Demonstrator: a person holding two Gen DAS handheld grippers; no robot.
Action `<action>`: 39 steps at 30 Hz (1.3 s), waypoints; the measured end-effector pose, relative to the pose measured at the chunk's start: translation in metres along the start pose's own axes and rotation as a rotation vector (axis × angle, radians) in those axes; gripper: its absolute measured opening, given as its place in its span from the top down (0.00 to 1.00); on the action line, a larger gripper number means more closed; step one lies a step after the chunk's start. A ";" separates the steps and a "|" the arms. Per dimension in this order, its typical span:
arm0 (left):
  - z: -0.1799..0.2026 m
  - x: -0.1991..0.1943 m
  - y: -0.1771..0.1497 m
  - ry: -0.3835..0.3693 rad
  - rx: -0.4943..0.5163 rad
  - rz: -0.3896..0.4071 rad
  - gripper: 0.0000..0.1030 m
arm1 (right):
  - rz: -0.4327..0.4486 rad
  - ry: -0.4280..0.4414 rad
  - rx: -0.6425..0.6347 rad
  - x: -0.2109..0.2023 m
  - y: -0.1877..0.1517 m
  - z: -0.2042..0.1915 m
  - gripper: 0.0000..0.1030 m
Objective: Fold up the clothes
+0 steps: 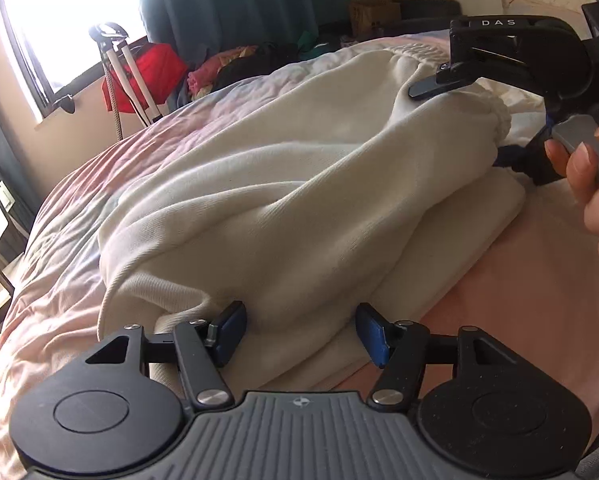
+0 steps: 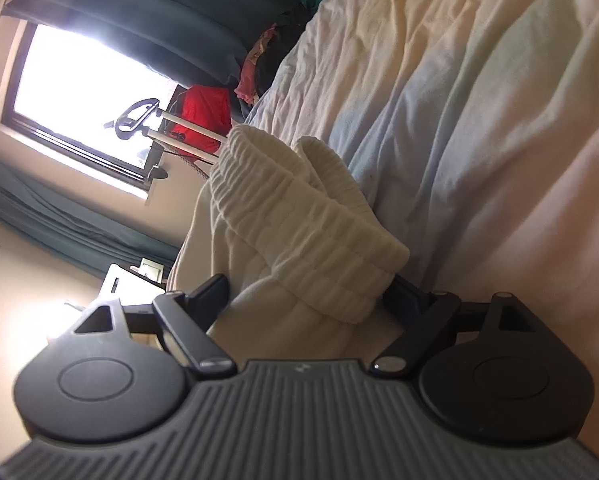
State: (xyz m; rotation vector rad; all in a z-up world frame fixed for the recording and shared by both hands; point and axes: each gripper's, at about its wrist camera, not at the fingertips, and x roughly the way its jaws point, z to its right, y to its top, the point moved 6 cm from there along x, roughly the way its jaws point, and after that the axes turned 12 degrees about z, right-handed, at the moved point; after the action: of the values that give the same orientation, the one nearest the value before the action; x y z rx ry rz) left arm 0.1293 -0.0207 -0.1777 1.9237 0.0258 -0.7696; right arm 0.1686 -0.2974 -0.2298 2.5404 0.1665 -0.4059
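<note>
A cream sweat garment (image 1: 283, 184) lies partly folded on the bed, its elastic waistband (image 2: 299, 224) bunched at one end. In the left wrist view my left gripper (image 1: 301, 330) stands open, its blue-padded fingers on either side of the garment's near folded edge. My right gripper (image 1: 455, 108) shows at the upper right there, held by a hand (image 1: 591, 184), with the waistband between its fingers. In the right wrist view the right gripper (image 2: 311, 292) has the ribbed waistband between its fingers and lifts it off the bed.
The bed (image 1: 79, 240) has a rumpled pink and pale blue cover (image 2: 479, 120). A pile of clothes (image 1: 227, 68) lies at its far edge. A red bag (image 1: 147, 76), a white stand and a bright window (image 2: 79, 92) with green curtains are beyond.
</note>
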 end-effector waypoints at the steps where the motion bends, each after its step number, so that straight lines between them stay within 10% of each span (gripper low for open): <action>1: -0.001 -0.004 -0.001 0.005 -0.003 0.013 0.39 | 0.031 -0.006 -0.060 -0.003 0.000 -0.008 0.26; 6: 0.006 -0.015 0.008 0.028 -0.002 0.094 0.27 | 0.123 0.015 -0.222 -0.026 -0.003 -0.037 0.57; 18: 0.010 -0.007 0.032 0.239 0.084 0.260 0.15 | 0.228 0.179 -0.191 -0.053 0.015 -0.067 0.61; 24: -0.048 -0.022 0.019 0.415 -0.234 0.162 0.05 | 0.184 -0.048 -0.297 -0.040 0.008 -0.039 0.53; 28: -0.088 -0.025 -0.012 0.378 -0.605 0.019 0.05 | 0.075 -0.161 -0.273 -0.027 -0.004 -0.007 0.33; 39: -0.080 -0.042 -0.041 0.407 -0.664 -0.054 0.00 | -0.112 -0.078 0.040 -0.011 -0.018 0.030 0.22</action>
State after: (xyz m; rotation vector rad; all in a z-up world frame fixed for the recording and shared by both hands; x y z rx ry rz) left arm 0.1218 0.0780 -0.1666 1.4083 0.5208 -0.3246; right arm 0.1470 -0.2991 -0.2597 2.5573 0.2740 -0.5565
